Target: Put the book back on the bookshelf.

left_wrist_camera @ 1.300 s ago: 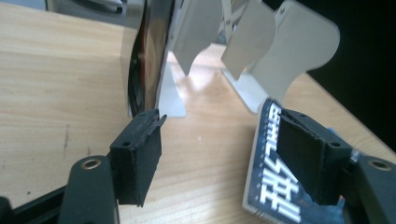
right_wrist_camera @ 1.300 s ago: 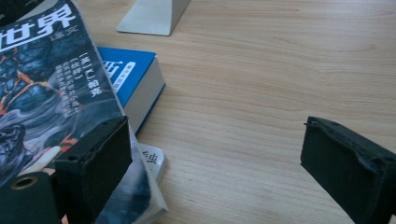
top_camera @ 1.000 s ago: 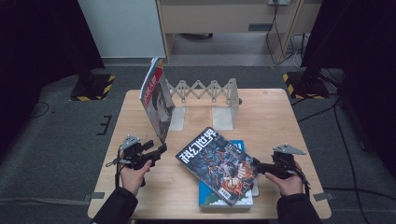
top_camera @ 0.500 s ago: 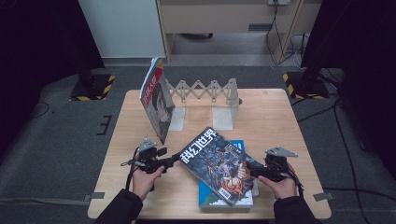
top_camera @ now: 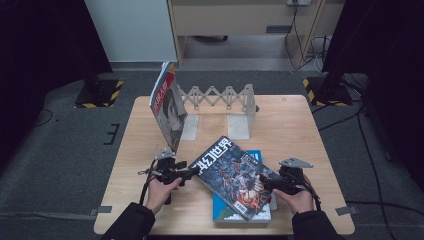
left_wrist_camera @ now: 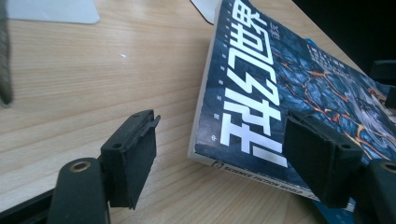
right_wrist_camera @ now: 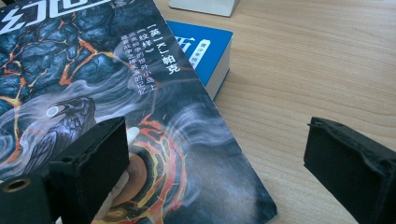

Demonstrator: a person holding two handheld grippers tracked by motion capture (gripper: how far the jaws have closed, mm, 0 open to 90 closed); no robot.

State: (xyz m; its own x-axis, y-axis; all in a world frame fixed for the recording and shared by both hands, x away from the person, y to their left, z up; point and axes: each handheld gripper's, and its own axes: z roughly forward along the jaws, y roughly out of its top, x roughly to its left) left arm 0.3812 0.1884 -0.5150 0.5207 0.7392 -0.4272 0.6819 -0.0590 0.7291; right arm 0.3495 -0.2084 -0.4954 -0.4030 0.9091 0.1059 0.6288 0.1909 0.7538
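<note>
- The dark magazine (top_camera: 232, 175) is found at lower centre of the high view, lying askew on a blue book (top_camera: 240, 210).
- Both the left gripper (top_camera: 192, 171) and right gripper (top_camera: 263, 183) are held with jaws apart at its opposite corners.
- The pickup step is judged to be in hand; next, closing on both edges is called for.

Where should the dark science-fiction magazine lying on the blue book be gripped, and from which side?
Probably at its two opposite ends. The dark magazine lies flat and askew on the blue book, thin, its corners overhanging. The left gripper, jaws open, can close on the title-end corner from the left; the right gripper, also open, on the lower right edge from the right.
</note>
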